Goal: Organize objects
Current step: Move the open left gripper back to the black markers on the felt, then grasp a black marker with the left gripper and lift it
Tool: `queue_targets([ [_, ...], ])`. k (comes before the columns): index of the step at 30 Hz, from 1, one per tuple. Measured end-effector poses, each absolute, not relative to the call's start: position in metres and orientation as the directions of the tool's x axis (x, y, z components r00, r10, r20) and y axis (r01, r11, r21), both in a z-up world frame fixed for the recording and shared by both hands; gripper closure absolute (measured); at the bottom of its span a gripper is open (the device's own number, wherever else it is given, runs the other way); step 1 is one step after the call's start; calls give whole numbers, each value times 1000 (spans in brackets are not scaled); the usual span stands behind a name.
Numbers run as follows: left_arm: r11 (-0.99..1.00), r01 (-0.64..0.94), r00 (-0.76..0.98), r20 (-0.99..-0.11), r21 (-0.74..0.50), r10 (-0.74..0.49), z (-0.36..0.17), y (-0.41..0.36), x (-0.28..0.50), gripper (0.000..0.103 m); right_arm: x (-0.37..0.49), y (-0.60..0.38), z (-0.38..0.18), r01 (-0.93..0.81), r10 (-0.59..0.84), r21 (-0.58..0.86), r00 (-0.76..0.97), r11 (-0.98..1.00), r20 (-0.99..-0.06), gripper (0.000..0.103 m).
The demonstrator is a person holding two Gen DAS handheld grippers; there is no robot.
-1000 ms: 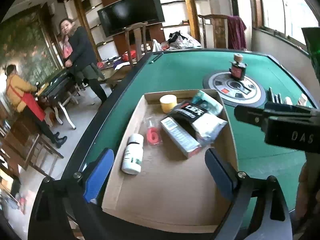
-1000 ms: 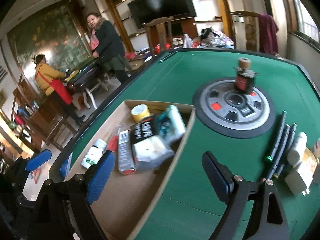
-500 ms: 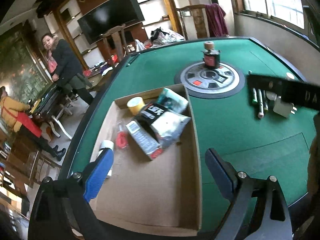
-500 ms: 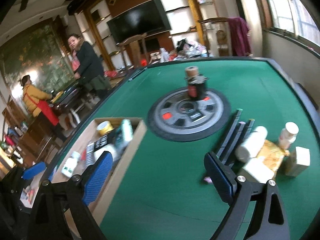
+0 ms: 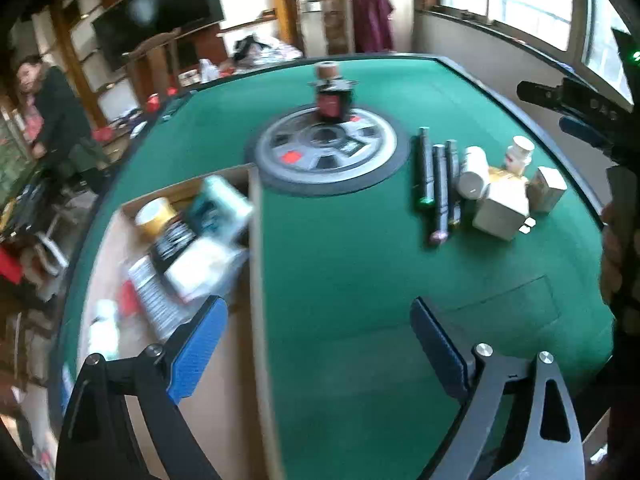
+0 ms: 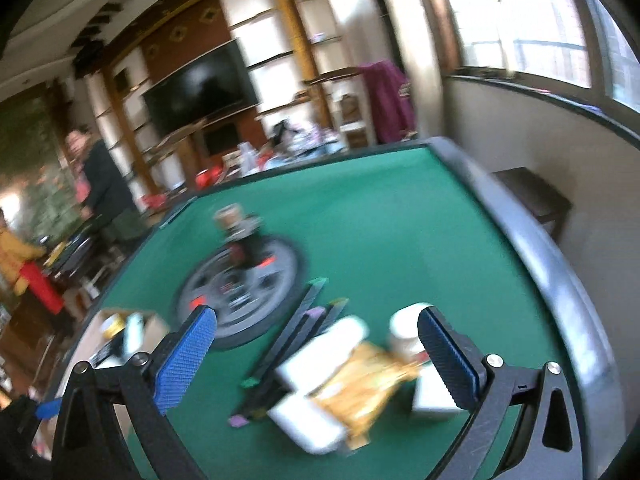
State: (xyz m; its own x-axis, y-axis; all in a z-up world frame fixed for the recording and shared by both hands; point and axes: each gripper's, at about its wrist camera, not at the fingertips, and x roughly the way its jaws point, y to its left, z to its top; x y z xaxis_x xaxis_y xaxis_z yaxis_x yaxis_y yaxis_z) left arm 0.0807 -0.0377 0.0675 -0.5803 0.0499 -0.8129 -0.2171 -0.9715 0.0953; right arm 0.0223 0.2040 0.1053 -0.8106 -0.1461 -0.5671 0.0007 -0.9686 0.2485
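Right wrist view: right tongs (image 6: 316, 356) opening wide, nothing in them, pile of bottles & boxes (image 6: 344, 376) just ahead, pens (image 6: 296, 332) pointing away. Left tongs (image 5: 318, 346) open & empty too, over box edge (image 5: 256, 264), farther off.

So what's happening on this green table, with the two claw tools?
A person is tidying items into a cardboard box using two handheld grippers. Several things already lie in it. The right gripper is empty, its jaws opening above a loose pile: dark pens, white bottles, a yellow packet. The left gripper, open and empty, hangs at the box's edge.
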Motion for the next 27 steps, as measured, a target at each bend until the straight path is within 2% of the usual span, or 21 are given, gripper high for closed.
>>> queue_targets([
  [5, -964, -257, -586, -804, 70, 98, 59, -7, 39, 11, 10, 258, 83, -151, -57, 300, -809, -942, -585, 1],
  [10, -959, -284, -595, -787, 16, 163, 55, 16, -9, 12, 4, 289, 61, -221, -89, 395, -769, -892, -633, 1],
  [12, -954, -300, -595, -784, 10, 178, 51, 26, -26, 19, 6, 293, 62, -231, -82, 400, -775, -887, -627, 1],
  [13, -951, -308, -589, -788, 16, 178, 47, 32, -34, 28, 7, 293, 63, -233, -76, 398, -777, -887, -625, 1],
  [14, -946, -322, -571, -801, 17, 180, 42, 38, -43, 42, 8, 294, 63, -234, -72, 395, -780, -888, -622, 1],
  [16, -939, -344, -534, -826, 20, 179, 30, 48, -55, 60, 8, 291, 63, -227, -74, 391, -780, -892, -621, 0],
  [17, -937, -349, -527, -832, 25, 174, 26, 51, -57, 63, 8, 289, 63, -224, -76, 388, -778, -894, -624, 0],
  [27, -926, -376, -528, -828, 29, 189, 17, 66, -72, 64, 5, 283, 61, -200, -106, 398, -772, -895, -627, 0],
])
